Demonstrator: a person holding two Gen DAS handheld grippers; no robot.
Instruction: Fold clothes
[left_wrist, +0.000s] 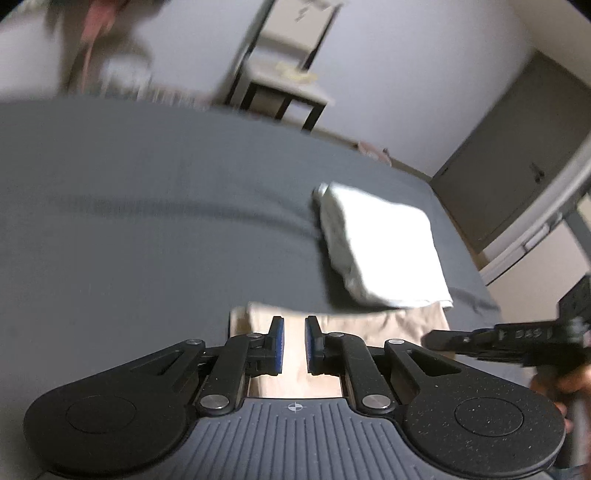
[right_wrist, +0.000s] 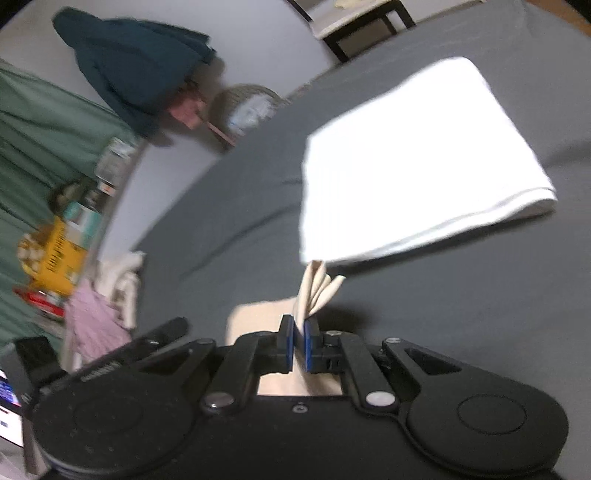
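Observation:
A beige garment lies on the grey bed sheet just under my left gripper, which is open with the cloth showing between its blue pads. A folded white garment lies beyond it to the right. In the right wrist view my right gripper is shut on a bunched edge of the beige garment, lifted off the sheet. The folded white garment lies just past it. The right gripper's body shows at the right edge of the left wrist view.
A small table with dark legs stands past the bed's far edge. A door is at the right. A pile of pink and cream clothes sits at the bed's left side, with boxes and a green curtain behind.

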